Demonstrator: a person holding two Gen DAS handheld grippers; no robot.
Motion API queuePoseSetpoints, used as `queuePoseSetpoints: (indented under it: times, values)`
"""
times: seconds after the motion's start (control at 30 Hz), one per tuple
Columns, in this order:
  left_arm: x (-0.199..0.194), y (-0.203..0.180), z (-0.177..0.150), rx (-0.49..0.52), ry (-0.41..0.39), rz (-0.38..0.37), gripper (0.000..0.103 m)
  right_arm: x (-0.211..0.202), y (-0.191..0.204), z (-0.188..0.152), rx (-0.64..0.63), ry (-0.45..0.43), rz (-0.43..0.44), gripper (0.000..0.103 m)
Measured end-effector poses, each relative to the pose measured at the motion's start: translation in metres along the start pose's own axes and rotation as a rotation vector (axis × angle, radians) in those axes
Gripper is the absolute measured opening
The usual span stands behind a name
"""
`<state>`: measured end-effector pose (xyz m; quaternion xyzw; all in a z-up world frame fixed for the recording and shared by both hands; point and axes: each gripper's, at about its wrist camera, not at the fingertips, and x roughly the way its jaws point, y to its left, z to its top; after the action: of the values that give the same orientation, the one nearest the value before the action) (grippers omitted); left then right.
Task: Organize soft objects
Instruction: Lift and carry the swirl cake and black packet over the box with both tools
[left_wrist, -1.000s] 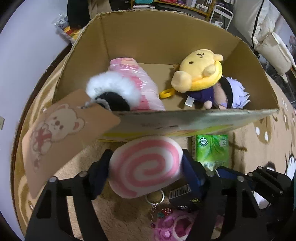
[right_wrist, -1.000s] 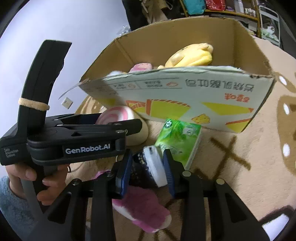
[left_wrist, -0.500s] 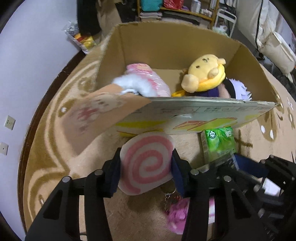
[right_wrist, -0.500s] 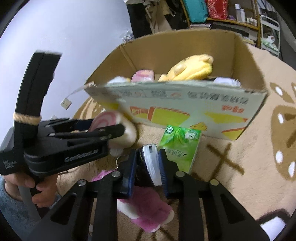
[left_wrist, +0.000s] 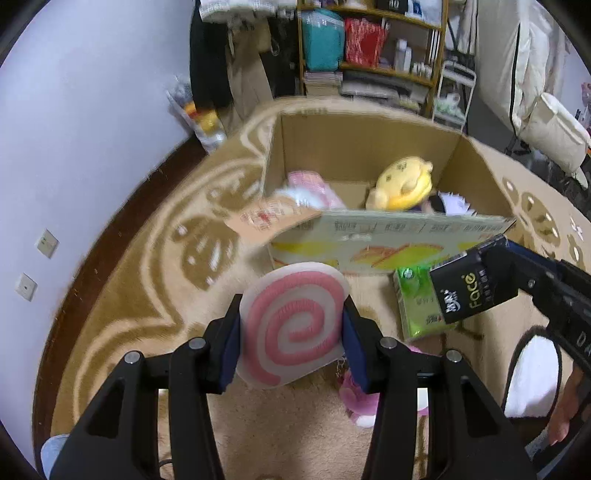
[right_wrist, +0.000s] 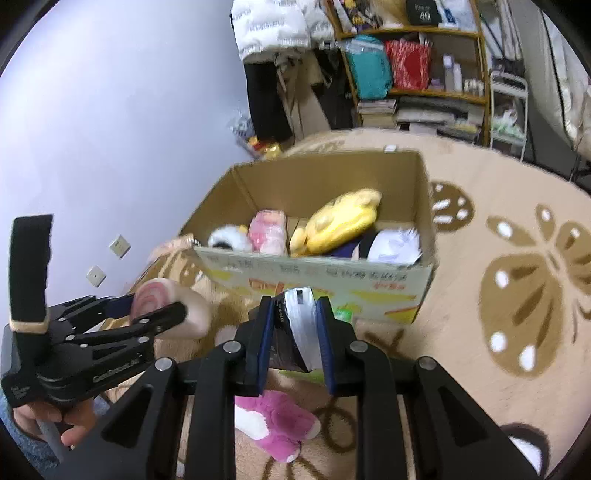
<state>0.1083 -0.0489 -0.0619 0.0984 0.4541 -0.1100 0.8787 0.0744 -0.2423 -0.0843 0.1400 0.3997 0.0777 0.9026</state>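
My left gripper (left_wrist: 291, 328) is shut on a pink-and-white swirl plush (left_wrist: 291, 325) and holds it above the rug, in front of the cardboard box (left_wrist: 388, 240). It also shows in the right wrist view (right_wrist: 166, 306). My right gripper (right_wrist: 295, 328) is shut on a black tissue pack (right_wrist: 295, 332), also raised; the pack shows in the left wrist view (left_wrist: 471, 291). The box (right_wrist: 421, 280) holds a yellow plush (right_wrist: 340, 221), a pink plush (right_wrist: 267, 232) and a white-and-purple doll (right_wrist: 391, 243).
A green tissue pack (left_wrist: 417, 310) lies on the patterned rug (right_wrist: 517, 277) against the box front. A magenta paw plush (right_wrist: 277, 424) lies below my grippers. A shelf (right_wrist: 424, 74) and hanging clothes stand at the back. A wall runs along the left.
Both grippers have risen and pulled back from the box with their loads. The box now looks smaller and farther away, and the room behind has come into view.
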Motion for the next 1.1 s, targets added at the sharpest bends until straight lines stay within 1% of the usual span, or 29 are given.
queuePoseSetpoints:
  times: [0.13, 0.27, 0.47, 0.6, 0.7, 0.87, 0.97, 1.1]
  values:
    - [-0.019, -0.004, 0.006, 0.002, -0.046, 0.015, 0.047, -0.026, 0.0, 0.007, -0.02, -0.066, -0.047, 0.024]
    - [-0.043, -0.011, 0.011, 0.028, -0.114, 0.025, 0.047, -0.048, -0.008, 0.017, 0.0, -0.126, -0.061, 0.024]
    - [-0.059, -0.017, 0.024, 0.055, -0.204, 0.055, 0.047, -0.069, -0.008, 0.037, -0.011, -0.181, -0.091, 0.024]
    - [-0.06, -0.021, 0.037, 0.064, -0.226, 0.048, 0.047, -0.072, -0.003, 0.051, -0.05, -0.205, -0.125, 0.024]
    - [-0.057, -0.025, 0.048, 0.083, -0.243, 0.07, 0.047, -0.071, -0.002, 0.06, -0.073, -0.211, -0.153, 0.024]
    - [-0.049, -0.027, 0.066, 0.094, -0.26, 0.072, 0.047, -0.063, -0.002, 0.075, -0.119, -0.217, -0.225, 0.024]
    - [-0.042, -0.028, 0.076, 0.096, -0.265, 0.084, 0.047, -0.054, -0.003, 0.084, -0.143, -0.203, -0.25, 0.024]
    - [-0.026, -0.029, 0.091, 0.092, -0.253, 0.076, 0.047, -0.041, -0.002, 0.089, -0.172, -0.182, -0.282, 0.024]
